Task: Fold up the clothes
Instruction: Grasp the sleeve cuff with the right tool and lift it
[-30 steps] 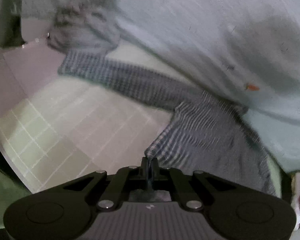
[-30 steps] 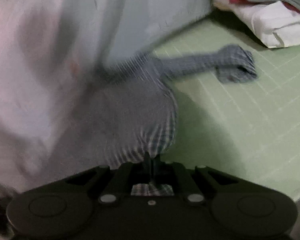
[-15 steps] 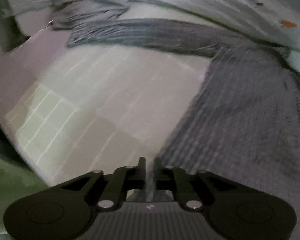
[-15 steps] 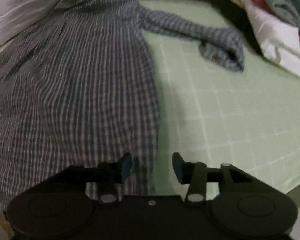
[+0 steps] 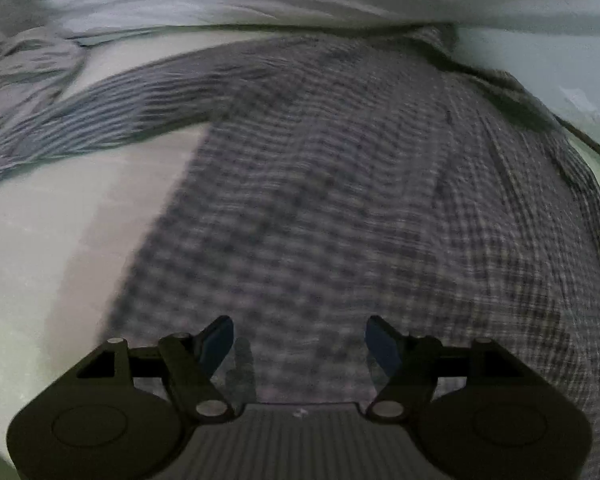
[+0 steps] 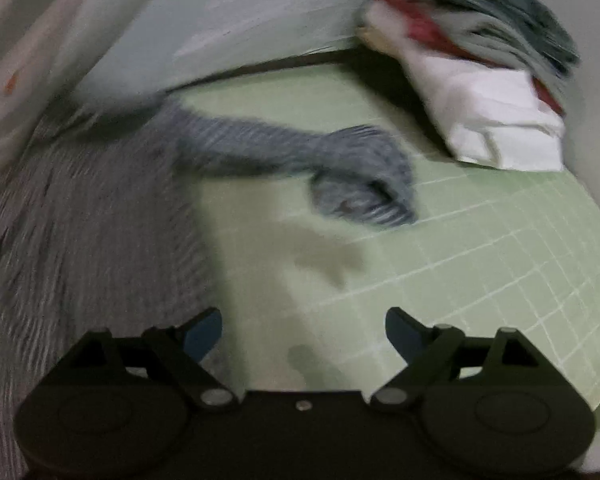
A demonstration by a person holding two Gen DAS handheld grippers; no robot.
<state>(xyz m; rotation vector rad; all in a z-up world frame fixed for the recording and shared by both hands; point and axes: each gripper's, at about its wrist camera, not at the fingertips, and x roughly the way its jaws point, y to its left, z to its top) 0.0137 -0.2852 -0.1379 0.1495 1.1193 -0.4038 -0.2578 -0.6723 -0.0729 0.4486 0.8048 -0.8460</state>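
Both the left hand-held gripper (image 5: 300, 344) and the right hand-held gripper (image 6: 304, 332) have just opened wide and hold nothing, so the soft, light checked shirt (image 5: 340, 200) lies loose; pinch the sleeve cuff (image 6: 364, 184) at one o'clock.

Checked shirt (image 6: 80, 240), green mat (image 6: 460, 280), folded pile (image 6: 492, 120)

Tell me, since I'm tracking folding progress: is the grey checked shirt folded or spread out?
Spread out: the grey checked shirt lies flat on the green gridded mat, both sleeves extended sideways.

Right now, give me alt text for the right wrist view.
The open right gripper hangs empty over a green gridded mat, jaws just opened. A checked shirt lies left, one sleeve stretching across the mat toward folded clothes.
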